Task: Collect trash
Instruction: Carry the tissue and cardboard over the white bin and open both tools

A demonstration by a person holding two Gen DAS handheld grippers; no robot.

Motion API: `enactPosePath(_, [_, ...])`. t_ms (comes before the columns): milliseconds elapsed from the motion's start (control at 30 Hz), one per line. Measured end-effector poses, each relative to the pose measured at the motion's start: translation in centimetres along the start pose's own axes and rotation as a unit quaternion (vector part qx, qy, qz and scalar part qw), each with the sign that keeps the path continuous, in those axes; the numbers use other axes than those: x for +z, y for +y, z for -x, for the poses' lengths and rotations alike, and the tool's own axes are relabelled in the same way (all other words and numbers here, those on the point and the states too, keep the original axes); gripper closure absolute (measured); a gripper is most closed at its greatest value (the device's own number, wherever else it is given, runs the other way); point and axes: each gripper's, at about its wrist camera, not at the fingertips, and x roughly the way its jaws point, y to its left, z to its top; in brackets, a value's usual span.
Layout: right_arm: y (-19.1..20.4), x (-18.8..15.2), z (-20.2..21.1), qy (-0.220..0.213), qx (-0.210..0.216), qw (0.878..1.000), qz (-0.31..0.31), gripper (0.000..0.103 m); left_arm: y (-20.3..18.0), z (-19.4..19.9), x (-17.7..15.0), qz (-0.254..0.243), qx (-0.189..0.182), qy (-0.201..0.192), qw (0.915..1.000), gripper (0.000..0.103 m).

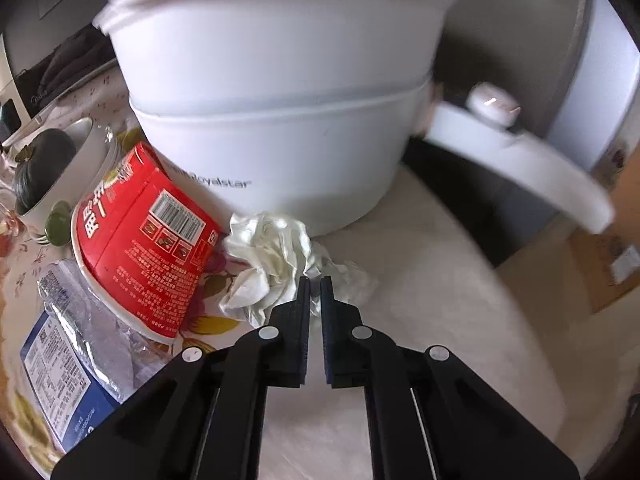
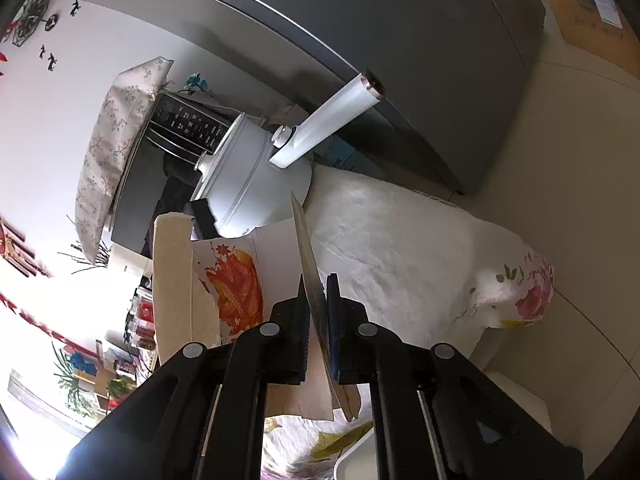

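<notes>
A table (image 1: 420, 300) under a pale floral cloth stands beside a grey fridge (image 2: 420, 60). I find the tissue (image 1: 276, 264), crumpled, lying at the foot of the white pot (image 1: 280, 120), directly ahead of my left gripper (image 1: 315, 280). Its jaws are nearly together at the wad's near edge; whether they pinch any of it I cannot tell. My left hand is the nearer one. The wad has no clear long axis. My right gripper (image 2: 318, 280) is clamped on the wall of a torn carton (image 2: 240, 280), held edge-on. Count: one tissue, one red cup (image 1: 140, 240) on its side, one foil wrapper (image 1: 88, 320), one blue box (image 1: 60, 384), one carton.
</notes>
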Motion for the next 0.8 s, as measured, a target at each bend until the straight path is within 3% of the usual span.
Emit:
enactPosePath(267, [0.8, -0.5, 0.7, -0.006, -0.005, 1.0, 0.017, 0.096, 1.2, 8.4, -2.2, -0.001, -0.075, -0.078, 0.9942, 0.098])
enactPosePath(533, [1.7, -1.5, 1.3, -0.007, -0.004, 0.999, 0.032, 0.096, 1.7, 16.5, -7.6, 0.009, -0.145, -0.133, 0.9804, 0.098])
enactPosePath(800, [4.1, -3.9, 3.1, -0.01, -0.011, 0.996, 0.089, 0.096, 3.8, 22.1, -13.7, 0.026, -0.186, -0.14, 0.9721, 0.098])
